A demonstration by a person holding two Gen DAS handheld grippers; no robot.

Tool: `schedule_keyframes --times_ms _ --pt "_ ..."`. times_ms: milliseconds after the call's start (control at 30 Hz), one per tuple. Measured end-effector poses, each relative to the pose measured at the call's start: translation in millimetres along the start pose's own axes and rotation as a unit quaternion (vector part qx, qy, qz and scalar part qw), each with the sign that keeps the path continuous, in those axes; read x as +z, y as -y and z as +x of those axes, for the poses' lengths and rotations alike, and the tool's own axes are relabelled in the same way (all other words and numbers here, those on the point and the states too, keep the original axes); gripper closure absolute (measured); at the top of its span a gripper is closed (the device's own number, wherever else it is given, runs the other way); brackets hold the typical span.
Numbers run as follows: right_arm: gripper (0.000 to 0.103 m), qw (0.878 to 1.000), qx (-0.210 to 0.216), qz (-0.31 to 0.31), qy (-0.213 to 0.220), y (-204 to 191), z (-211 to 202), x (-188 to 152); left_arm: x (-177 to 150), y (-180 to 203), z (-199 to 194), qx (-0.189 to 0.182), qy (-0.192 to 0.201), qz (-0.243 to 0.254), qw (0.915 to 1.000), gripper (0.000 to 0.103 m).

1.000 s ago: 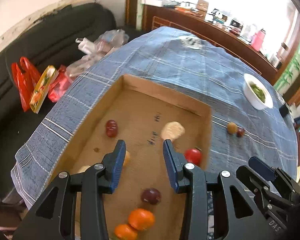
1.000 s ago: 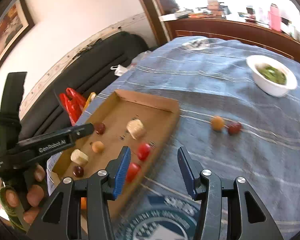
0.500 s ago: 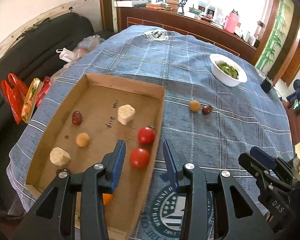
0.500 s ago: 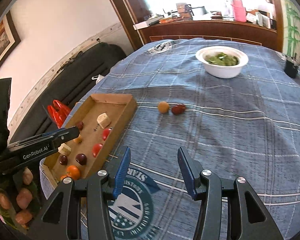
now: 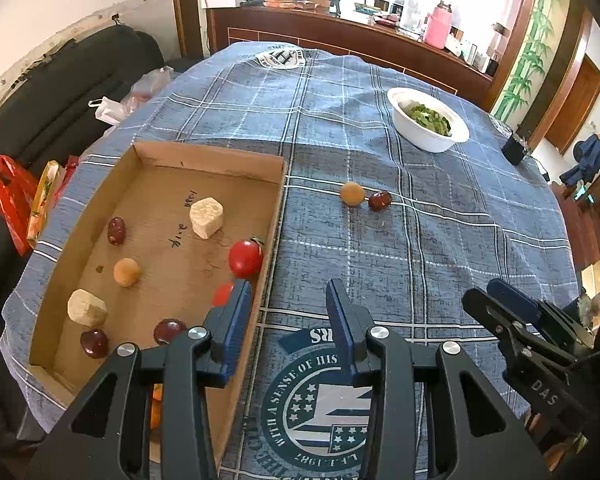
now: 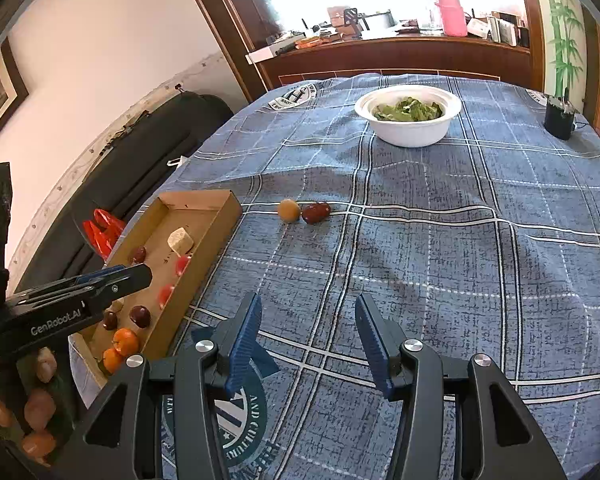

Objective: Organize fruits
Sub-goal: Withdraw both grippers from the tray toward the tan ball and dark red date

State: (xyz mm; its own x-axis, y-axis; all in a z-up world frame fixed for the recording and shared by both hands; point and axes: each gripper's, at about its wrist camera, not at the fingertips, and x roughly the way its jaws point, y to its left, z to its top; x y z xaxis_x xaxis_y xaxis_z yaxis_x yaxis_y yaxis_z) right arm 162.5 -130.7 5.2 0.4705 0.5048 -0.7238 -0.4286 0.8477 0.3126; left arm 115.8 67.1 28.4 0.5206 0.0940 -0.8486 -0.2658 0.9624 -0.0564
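A cardboard tray on the blue plaid tablecloth holds several fruits: a red tomato, dark red dates, pale chunks and oranges. The tray also shows in the right wrist view. An orange-tan round fruit and a red date lie together on the cloth right of the tray; they show in the right wrist view too, fruit and date. My left gripper is open and empty over the tray's right wall. My right gripper is open and empty above the cloth.
A white bowl of greens stands at the far right of the table. A small black cup sits near the far edge. A dark sofa with red bags lies left of the table. A wooden sideboard stands behind.
Both grippers have pulled back and swung right, away from the tray toward the open cloth. The two loose fruits now sit nearer the middle of both views. Both grippers stay open.
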Motion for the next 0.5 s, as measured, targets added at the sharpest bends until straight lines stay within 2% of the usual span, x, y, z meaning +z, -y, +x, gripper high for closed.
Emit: schedule_keyframes --times_ms 233,500 --pt "0.053 1.0 -0.003 -0.015 -0.01 -3.5 28.4 11.7 -2.0 -1.6 10.7 -0.018 -0.016 -0.002 0.9997 0.066" --pt "0.058 0.998 -0.015 -0.057 -0.022 -8.7 88.6 45.2 -0.4 1.2 27.8 -0.036 -0.037 0.004 0.9987 0.067"
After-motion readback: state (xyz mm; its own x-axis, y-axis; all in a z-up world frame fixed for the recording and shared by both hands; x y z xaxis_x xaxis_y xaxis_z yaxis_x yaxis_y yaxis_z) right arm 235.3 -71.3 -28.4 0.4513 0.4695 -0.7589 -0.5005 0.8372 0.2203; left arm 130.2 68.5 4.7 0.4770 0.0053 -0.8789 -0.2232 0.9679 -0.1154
